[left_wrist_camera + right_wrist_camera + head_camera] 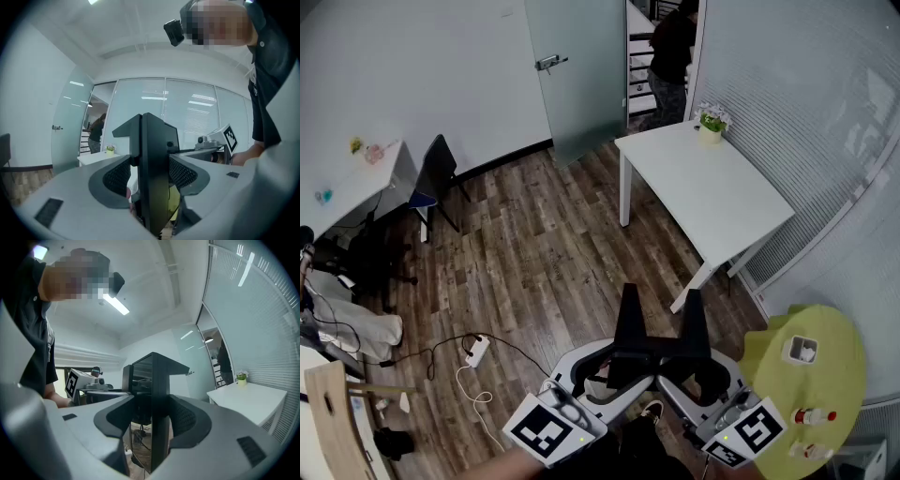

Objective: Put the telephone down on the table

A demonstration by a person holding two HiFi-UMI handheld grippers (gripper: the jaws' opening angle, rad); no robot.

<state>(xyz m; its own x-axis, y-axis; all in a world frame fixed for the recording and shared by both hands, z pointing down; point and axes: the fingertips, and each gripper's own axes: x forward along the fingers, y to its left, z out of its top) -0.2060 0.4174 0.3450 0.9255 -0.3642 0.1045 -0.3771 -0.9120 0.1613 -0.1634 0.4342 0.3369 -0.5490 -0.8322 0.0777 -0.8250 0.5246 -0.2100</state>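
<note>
The white worktop (712, 192) is a long rectangle on straight white legs. It stands on the wood floor, one long side running close along the ribbed glass wall, one short end near the frosted door. A small potted plant (711, 122) stands at its far corner. Nearer, at the lower right, a round yellow-green worktop (844, 375) carries a small white container (803, 350) and a few small bottles (814, 416) near its edge.

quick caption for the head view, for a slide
Left gripper and right gripper, claws open and empty, side by side facing a white rectangular table.
</note>
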